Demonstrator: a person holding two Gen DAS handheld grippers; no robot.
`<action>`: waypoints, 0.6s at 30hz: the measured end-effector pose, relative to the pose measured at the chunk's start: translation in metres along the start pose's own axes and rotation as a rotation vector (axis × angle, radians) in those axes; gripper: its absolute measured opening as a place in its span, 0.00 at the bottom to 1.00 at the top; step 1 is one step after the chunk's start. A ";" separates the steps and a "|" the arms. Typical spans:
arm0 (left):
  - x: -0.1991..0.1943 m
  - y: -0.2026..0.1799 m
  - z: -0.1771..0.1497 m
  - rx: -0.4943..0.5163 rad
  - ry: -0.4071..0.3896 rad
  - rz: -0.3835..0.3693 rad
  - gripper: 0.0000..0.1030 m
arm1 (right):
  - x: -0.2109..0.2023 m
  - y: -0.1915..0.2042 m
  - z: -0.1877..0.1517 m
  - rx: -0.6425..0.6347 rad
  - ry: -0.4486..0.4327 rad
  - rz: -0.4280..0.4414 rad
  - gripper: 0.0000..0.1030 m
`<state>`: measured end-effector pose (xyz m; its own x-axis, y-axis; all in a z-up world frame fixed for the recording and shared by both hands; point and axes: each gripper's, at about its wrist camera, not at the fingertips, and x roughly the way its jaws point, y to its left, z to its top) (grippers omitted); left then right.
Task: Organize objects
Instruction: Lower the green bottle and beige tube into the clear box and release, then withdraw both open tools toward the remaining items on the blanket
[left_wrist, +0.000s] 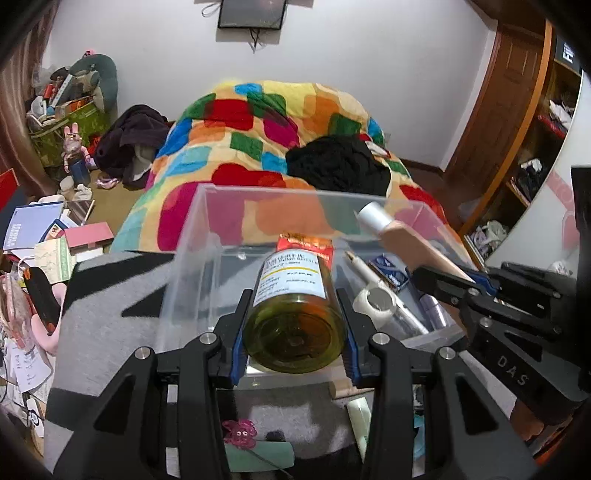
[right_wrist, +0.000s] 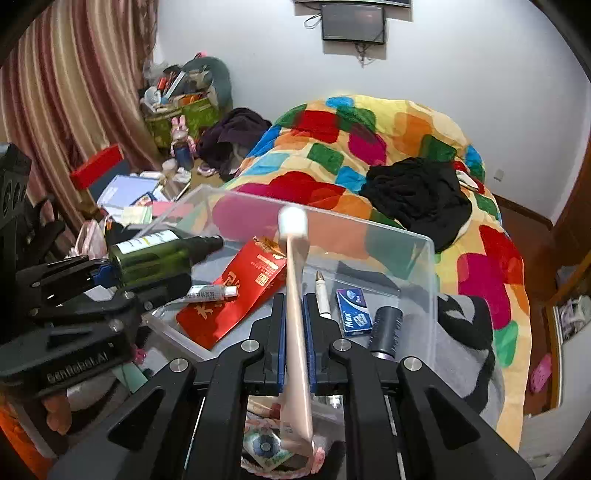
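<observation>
My left gripper (left_wrist: 293, 325) is shut on a green glass bottle (left_wrist: 293, 314) with a white label, held on its side over the near left part of a clear plastic bin (left_wrist: 192, 236). The bottle also shows in the right wrist view (right_wrist: 155, 254). My right gripper (right_wrist: 294, 314) is shut on a flat pink tube with a white cap (right_wrist: 295, 295), held over the bin (right_wrist: 428, 280); it also shows in the left wrist view (left_wrist: 406, 240). In the bin lie a red packet (right_wrist: 240, 295), a small white tube (right_wrist: 210, 293), a pen (right_wrist: 322, 295), a blue box (right_wrist: 354, 316) and a dark cylinder (right_wrist: 386, 330).
The bin stands on a grey and black cloth (left_wrist: 110, 306) in front of a bed with a multicoloured blanket (left_wrist: 258, 140). Books and papers (left_wrist: 37, 236) are piled at the left. A roll of tape (left_wrist: 375, 301) lies in the bin. A wooden wardrobe (left_wrist: 517, 122) stands right.
</observation>
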<state>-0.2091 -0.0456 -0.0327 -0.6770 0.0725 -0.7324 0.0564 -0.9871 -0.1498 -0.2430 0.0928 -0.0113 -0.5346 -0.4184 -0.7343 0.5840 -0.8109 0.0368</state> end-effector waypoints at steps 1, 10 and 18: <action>0.000 -0.001 -0.001 0.005 -0.001 -0.001 0.40 | 0.000 0.001 -0.001 -0.002 0.004 0.002 0.08; -0.016 -0.012 -0.008 0.040 -0.026 -0.017 0.49 | -0.018 0.004 -0.012 -0.014 -0.006 0.010 0.13; -0.043 -0.019 -0.019 0.069 -0.058 -0.033 0.63 | -0.047 -0.004 -0.028 0.025 -0.035 0.024 0.28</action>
<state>-0.1672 -0.0271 -0.0107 -0.7194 0.0983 -0.6876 -0.0157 -0.9920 -0.1255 -0.2030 0.1269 0.0039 -0.5419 -0.4520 -0.7086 0.5817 -0.8102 0.0719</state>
